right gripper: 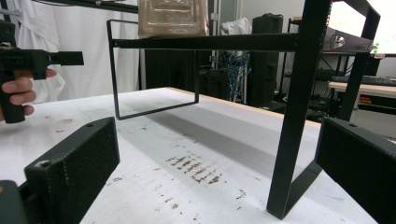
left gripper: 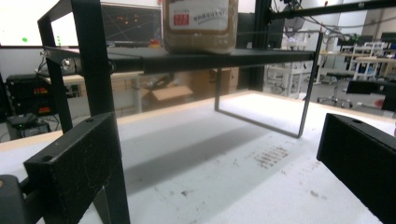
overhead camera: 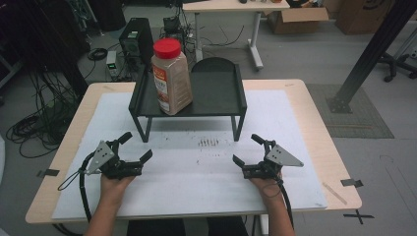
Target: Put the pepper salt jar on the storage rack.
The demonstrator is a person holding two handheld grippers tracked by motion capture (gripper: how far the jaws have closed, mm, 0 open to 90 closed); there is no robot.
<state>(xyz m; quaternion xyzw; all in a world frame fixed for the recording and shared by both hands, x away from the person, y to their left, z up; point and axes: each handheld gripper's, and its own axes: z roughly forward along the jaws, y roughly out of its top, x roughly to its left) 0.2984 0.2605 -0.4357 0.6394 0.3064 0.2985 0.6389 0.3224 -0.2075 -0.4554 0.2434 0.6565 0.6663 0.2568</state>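
two hands at the table's near edge hold the left gripper point(overhead camera: 136, 146) and right gripper point(overhead camera: 247, 149), blocky matte-black jaws spread wide and empty, low over a scuffed white mat point(overhead camera: 196, 167). beyond them, a red-capped plastic spice jar point(overhead camera: 170, 78) stands upright on the left of a black metal shelf point(overhead camera: 216, 93).

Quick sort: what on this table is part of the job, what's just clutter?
In play:
spice jar, upright on the black shelf
left gripper, open
right gripper, open

Lying about:
cardboard boxes
floor cables
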